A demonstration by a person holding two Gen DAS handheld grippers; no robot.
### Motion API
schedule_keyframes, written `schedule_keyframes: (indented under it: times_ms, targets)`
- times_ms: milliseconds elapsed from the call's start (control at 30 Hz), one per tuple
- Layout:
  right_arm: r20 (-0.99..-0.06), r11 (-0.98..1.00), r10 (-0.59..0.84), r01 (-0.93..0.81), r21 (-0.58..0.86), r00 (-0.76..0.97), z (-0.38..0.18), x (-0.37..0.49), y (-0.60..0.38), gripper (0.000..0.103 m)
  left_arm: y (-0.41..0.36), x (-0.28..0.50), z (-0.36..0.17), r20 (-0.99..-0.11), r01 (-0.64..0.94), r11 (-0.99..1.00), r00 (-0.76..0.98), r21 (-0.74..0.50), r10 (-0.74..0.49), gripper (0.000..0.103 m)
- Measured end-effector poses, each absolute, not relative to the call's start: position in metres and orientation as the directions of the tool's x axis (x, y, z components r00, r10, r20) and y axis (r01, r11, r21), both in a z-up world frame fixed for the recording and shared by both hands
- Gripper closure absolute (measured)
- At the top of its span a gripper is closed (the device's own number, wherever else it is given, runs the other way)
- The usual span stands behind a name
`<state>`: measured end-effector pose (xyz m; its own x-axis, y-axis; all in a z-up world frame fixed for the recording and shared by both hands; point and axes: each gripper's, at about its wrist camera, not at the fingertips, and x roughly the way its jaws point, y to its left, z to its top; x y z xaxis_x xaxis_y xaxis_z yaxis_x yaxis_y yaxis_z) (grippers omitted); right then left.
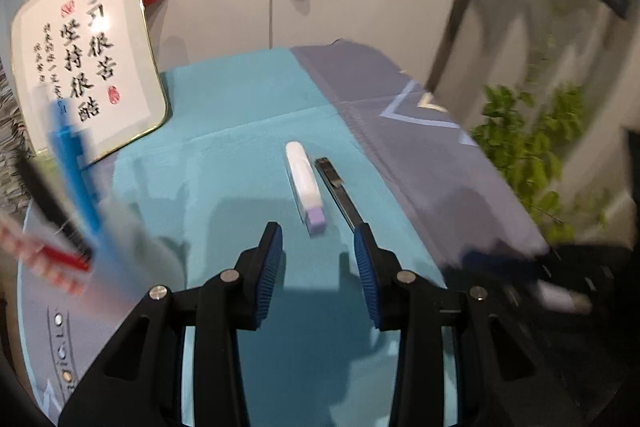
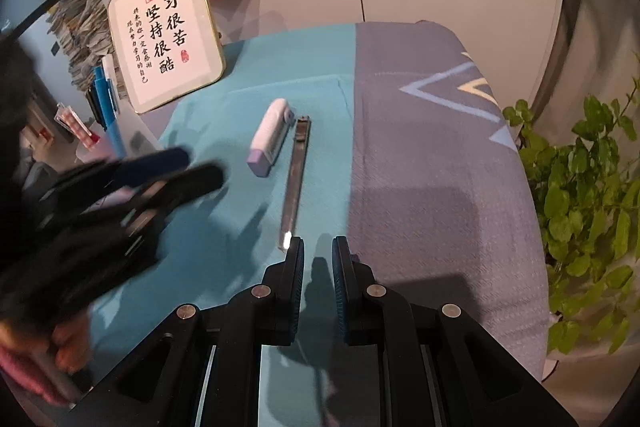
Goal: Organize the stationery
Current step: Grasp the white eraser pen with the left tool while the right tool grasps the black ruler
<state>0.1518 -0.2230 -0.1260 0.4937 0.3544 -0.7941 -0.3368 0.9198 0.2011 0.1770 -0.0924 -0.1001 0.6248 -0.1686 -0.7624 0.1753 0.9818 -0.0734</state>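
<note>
Now your left tool point(image 1: 318, 259) hangs spread wide and empty over the teal cloth point(image 1: 240, 163), and the white correction-tape dispenser point(image 1: 304, 183) with its lilac end lies just ahead of the fingertips, at about twelve o'clock in the left wrist view. Just beside it, toward one o'clock, lies the slim metal utility knife point(image 1: 340, 193) — the two are almost parallel and very close, though whether they touch I cannot tell.

Your right tool point(image 2: 318, 251) has its fingers drawn near together with a narrow gap and nothing between them. It hovers at the near end of the knife, whose bright tip sits right by the left finger. A cluster of pens point(image 1: 74, 171) — blue, black, a red one — stands off at nine o'clock near the framed calligraphy plaque point(image 1: 88, 67), which looks like the place the loose items belong, though the holder itself is blurred.

For the step in hand, which I judge to be picking up the dispenser with the left tool, centre the body between the pads and close across its narrow width, not along its length. Come in from the side away from the knife so the right-hand finger does not nudge the blade. Lower until the pads straddle the thick middle — the lilac end is narrower and likely to slip. Keep the right tool clear of that lane.
</note>
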Motion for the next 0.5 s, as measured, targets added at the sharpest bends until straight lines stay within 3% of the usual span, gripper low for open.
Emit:
schedule_keyframes:
  times_ms: [233,267,300,500]
  targets:
    - [-0.794,0.893,0.403,-0.387,0.231,0.456,-0.141,0.153,-0.223,0.089,-0.096,0.214,-0.118,-0.804,0.101,0.994,0.586,-0.051,-0.101,0.071]
    - [-0.790,0.888,0.412,-0.393,0.237,0.455,-0.141,0.154,-0.223,0.089,-0.095,0.216,-0.120,-0.807,0.099,0.994,0.582,-0.051,-0.100,0.076]
    - [-0.788,0.886,0.416,-0.397,0.239,0.454,-0.141,0.154,-0.222,0.089,-0.094,0.218,-0.121,-0.812,0.102,0.993,0.574,-0.054,-0.103,0.088]
    - [-0.794,0.890,0.406,-0.392,0.232,0.453,-0.141,0.166,-0.219,0.088,-0.086,0.186,-0.115,-0.807,0.159,0.986,0.575,-0.050,-0.134,0.090]
